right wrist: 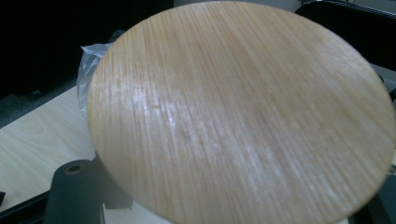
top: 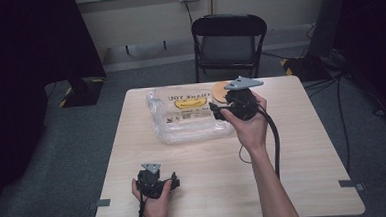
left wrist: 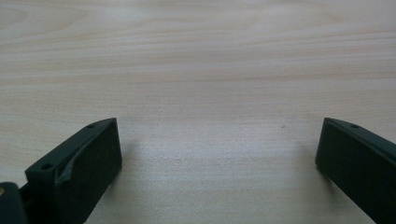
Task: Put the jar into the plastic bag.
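A round wooden disc (top: 219,91) is lifted above the far right part of the table, beside a clear plastic bag (top: 181,121) printed with a yellow smile and black letters. My right gripper (top: 218,103) is shut on the wooden disc. In the right gripper view the disc's grained face (right wrist: 243,112) is very close, and one black finger (right wrist: 70,186) shows under its lower left edge. Near the table's front left, my left gripper (top: 174,182) is held low over the wood. Its jaws stand wide apart with nothing between them (left wrist: 219,154).
The light wooden table (top: 293,148) has bare surface at the front and right. A black folding chair (top: 229,39) stands behind its far edge. The right gripper's cable (top: 275,139) trails along the forearm. Cables lie on the grey floor at the right.
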A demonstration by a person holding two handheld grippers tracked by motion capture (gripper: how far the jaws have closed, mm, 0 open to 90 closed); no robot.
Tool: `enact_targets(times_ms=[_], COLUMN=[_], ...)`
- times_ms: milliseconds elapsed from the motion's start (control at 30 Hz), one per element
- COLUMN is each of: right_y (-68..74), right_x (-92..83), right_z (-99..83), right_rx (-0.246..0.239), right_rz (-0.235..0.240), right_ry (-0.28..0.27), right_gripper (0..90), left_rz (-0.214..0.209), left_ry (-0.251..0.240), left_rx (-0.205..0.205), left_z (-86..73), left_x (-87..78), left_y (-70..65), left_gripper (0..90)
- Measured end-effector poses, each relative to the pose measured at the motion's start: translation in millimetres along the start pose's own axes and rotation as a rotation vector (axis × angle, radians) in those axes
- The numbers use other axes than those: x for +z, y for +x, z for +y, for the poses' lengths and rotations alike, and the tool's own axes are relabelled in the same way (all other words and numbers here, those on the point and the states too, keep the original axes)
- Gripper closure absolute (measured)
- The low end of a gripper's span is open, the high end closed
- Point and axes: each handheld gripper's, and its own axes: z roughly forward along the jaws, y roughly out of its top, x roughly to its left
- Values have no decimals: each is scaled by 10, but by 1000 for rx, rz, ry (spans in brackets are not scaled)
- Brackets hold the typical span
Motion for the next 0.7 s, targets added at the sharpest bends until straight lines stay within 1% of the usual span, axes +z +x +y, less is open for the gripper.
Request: enact_targets(times_ms=[167, 300, 433, 600, 700], right_y=[-10, -17, -16, -7, 4], right_x=[131, 200, 270, 363, 448], right_z=[92, 190, 278, 363, 397], right_rx=[-1, 2, -6, -12, -15], right_rz=[-3, -3, 3, 4, 3], right_ry=[11, 5, 7, 13, 23], right_gripper=[263, 263, 263, 263, 263], left_rz=[-1, 0, 0, 0, 0], left_ry=[-1, -1, -1, 0, -1], left_rx=[-1, 0, 0, 0, 0], left_z=[0, 0, 0, 0, 0], left_x=[0, 0, 0, 0, 0], left_y=[-1, -1, -1, -1, -1], left_gripper=[0, 0, 0, 0, 0])
